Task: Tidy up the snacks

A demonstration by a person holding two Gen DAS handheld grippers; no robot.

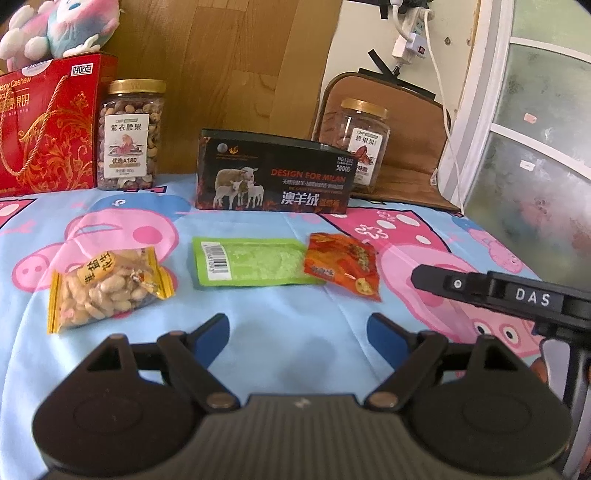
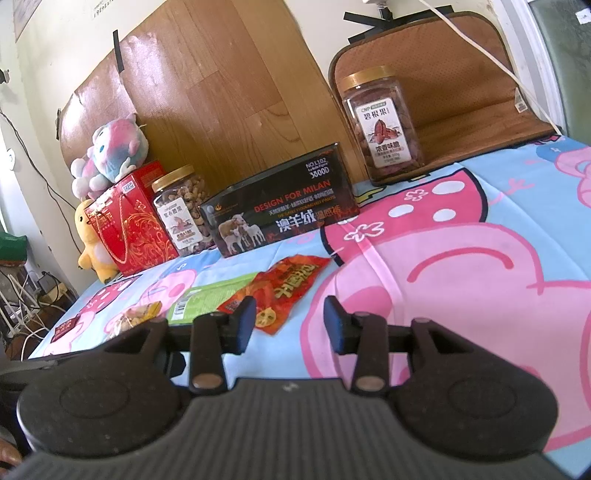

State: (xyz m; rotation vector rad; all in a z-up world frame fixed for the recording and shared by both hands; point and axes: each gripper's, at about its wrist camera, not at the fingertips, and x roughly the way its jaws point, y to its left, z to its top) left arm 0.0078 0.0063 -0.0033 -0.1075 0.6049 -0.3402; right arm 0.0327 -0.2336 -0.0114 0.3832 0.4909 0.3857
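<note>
Three snack packets lie in a row on the cartoon-pig cloth: a yellow bag of nuts, a green packet and a red-orange packet. Behind them stands a black open-top box. My left gripper is open and empty, hovering in front of the green packet. My right gripper is open and empty, just right of the red-orange packet; the green packet and nut bag lie to its left, partly hidden by the gripper. The box is behind. The right gripper also shows in the left wrist view.
A cashew jar and a red gift bag stand at the back left, with plush toys on top. A pecan jar stands at the back right on a brown mat. A window frame is on the right.
</note>
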